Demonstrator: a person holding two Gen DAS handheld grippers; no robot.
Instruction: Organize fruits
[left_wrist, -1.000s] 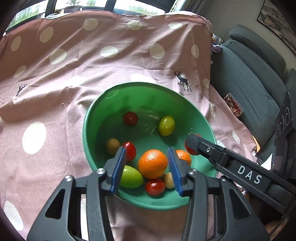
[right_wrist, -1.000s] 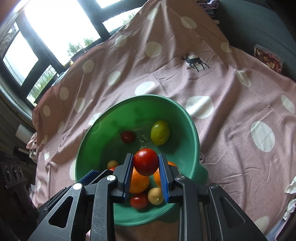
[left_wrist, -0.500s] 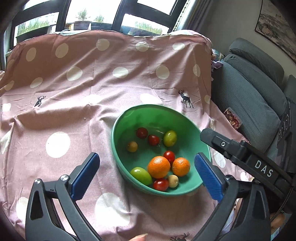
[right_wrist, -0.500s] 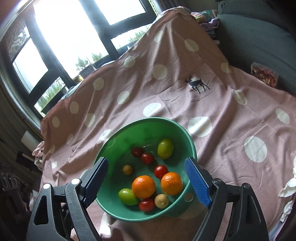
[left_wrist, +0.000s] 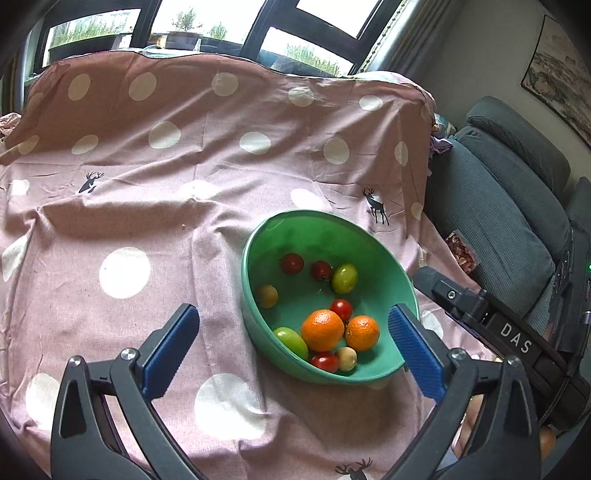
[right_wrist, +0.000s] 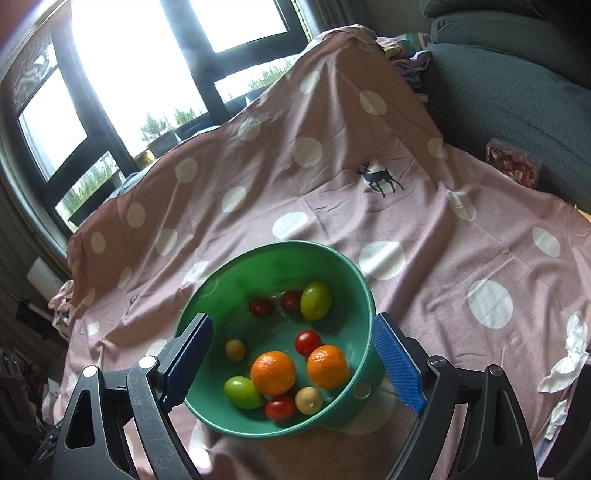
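The left tongs (left_wrist: 291, 345) are reaching in from the bottom of the left wrist view, tilting downward, jaws spread wide with nothing between the blue pads. The right tongs (right_wrist: 293, 363) are angling down from the bottom of their own view, jaws likewise gaping and gripping nothing. Both pairs have just been opening, and the right tongs' black arm is crossing the lower right of the left view.

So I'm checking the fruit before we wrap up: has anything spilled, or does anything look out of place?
Nothing stands out. All the fruit I can see lies inside the green bowl: two oranges, tomatoes and green fruits. None lies on the spotted cloth. Both grippers, left and right, are open and empty.
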